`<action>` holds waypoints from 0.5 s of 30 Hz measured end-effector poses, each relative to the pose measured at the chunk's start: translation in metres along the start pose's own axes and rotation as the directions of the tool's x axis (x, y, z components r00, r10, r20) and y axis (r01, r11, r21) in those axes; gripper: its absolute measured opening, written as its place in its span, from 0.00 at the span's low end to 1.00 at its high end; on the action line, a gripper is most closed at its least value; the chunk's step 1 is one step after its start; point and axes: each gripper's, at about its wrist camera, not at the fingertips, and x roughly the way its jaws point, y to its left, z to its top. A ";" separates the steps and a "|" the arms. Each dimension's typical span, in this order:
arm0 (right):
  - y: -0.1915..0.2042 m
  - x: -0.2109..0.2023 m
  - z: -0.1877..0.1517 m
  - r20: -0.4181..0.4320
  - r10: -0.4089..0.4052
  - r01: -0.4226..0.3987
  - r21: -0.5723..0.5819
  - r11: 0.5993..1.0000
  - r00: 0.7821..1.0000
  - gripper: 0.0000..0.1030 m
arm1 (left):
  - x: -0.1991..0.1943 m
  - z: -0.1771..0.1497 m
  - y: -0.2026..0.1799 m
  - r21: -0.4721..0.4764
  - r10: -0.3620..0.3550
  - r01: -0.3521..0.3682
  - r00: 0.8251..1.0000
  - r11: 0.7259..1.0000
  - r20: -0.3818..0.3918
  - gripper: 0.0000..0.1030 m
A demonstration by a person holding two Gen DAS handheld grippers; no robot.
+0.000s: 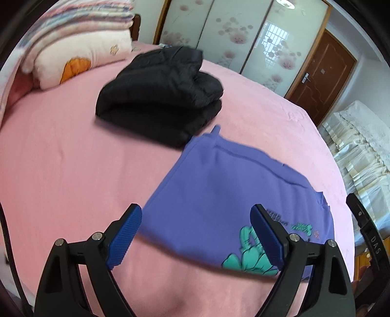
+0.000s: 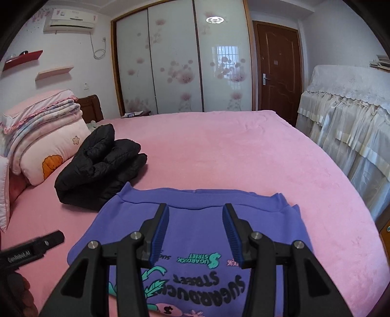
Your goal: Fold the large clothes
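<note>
Purple cotton sweatshirt (image 2: 195, 234) with teal cartoon print and "SUGARDUCK STREET" lettering, folded into a flat rectangle, lying on pink plush bed cover (image 2: 231, 151) near the front edge. Ribbed hem turned toward the far side, print toward the cameras. Just beside its far left corner, touching or nearly so: black quilted puffer jacket (image 2: 102, 170), folded into a thick bundle. Behind that, at the head of the bed, a stack of pink folded blankets and a cream pillow with orange flower (image 2: 43, 146).

Left gripper (image 1: 196, 234) with blue ribbed pads (image 1: 125, 235), spread wide above the near edge of the sweatshirt, nothing between the jaws, not touching cloth. Right gripper (image 2: 196, 231) parted about halfway, hanging over the middle of the sweatshirt, empty too, no fabric pinched.

Beyond the bed: frosted sliding wardrobe doors with pink blossoms (image 2: 175, 65), brown wooden door (image 2: 277, 68), lace-covered furniture (image 2: 346, 117) at right, white air conditioner (image 2: 70, 20) on the wall.
</note>
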 end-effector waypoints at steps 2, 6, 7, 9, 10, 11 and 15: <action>-0.001 0.004 -0.008 0.006 -0.004 0.004 0.021 1.000 1.000 0.44 | 0.010 -0.010 0.014 -0.054 -0.013 0.012 1.000 0.998 -0.019 0.87; 0.005 0.024 -0.024 -0.041 0.002 -0.001 0.023 1.000 0.999 0.25 | 0.044 -0.034 0.048 -0.230 -0.112 0.088 0.989 0.969 -0.095 0.87; 0.007 0.030 -0.028 -0.056 -0.006 0.006 0.011 1.000 0.998 0.22 | 0.051 -0.037 0.053 -0.255 -0.128 0.097 0.986 0.962 -0.108 0.87; 0.009 0.037 -0.034 -0.068 -0.013 0.013 -0.004 1.000 0.998 0.20 | 0.066 -0.047 0.062 -0.303 -0.161 0.113 0.977 0.946 -0.138 0.87; 0.012 0.041 -0.038 -0.075 -0.016 0.015 -0.016 1.000 0.997 0.19 | 0.070 -0.050 0.064 -0.315 -0.176 0.124 0.974 0.941 -0.142 0.87; 0.012 0.044 -0.041 -0.082 -0.010 0.009 -0.019 1.000 0.997 0.19 | 0.075 -0.054 0.065 -0.332 -0.195 0.138 0.970 0.933 -0.143 0.87; 0.013 0.056 -0.053 -0.109 0.014 -0.016 -0.017 1.000 0.994 0.15 | 0.095 -0.062 0.067 -0.377 -0.262 0.196 0.956 0.905 -0.133 0.87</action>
